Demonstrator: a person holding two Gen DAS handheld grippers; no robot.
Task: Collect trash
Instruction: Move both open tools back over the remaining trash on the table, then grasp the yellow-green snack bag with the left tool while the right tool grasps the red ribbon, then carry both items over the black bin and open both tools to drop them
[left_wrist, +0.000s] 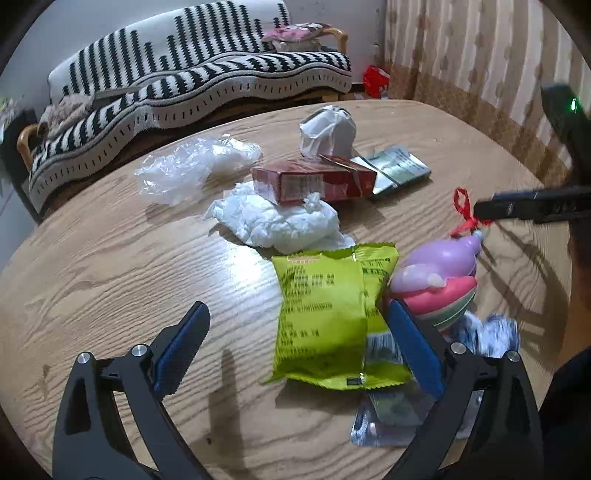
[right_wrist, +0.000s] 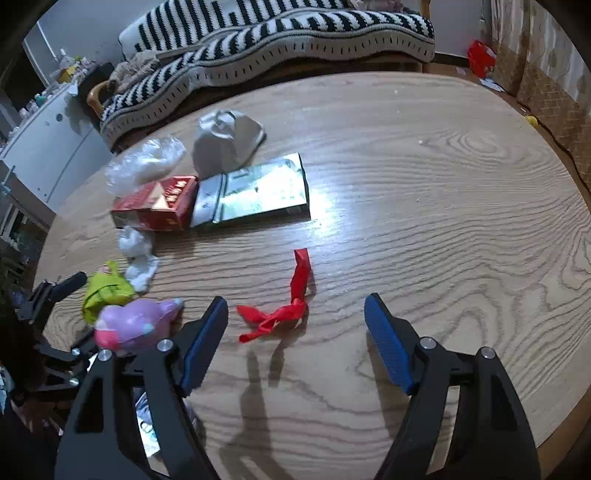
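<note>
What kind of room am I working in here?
Most likely a home living room. A sofa draped with a black-and-white striped throw stands behind the wooden table, patterned curtains hang at the right, and household litter such as a green snack bag lies on the table.

A carton (left_wrist: 314, 182) rests on crumpled tissue (left_wrist: 273, 221), a snack bag (left_wrist: 325, 317) nearer, a toy (left_wrist: 439, 273) to its right.

The right half of the wooden table (right_wrist: 443, 177), out to its right edge, is bare and passable. Toward the left edge, clutter blocks passage: red box (right_wrist: 155, 203), silver pouch (right_wrist: 258, 188), white tissue (left_wrist: 273, 221), green wrapper (left_wrist: 325, 317) and pink toy (left_wrist: 436, 280). A red ribbon (right_wrist: 284, 310) lies mid-table near the front edge.
</note>
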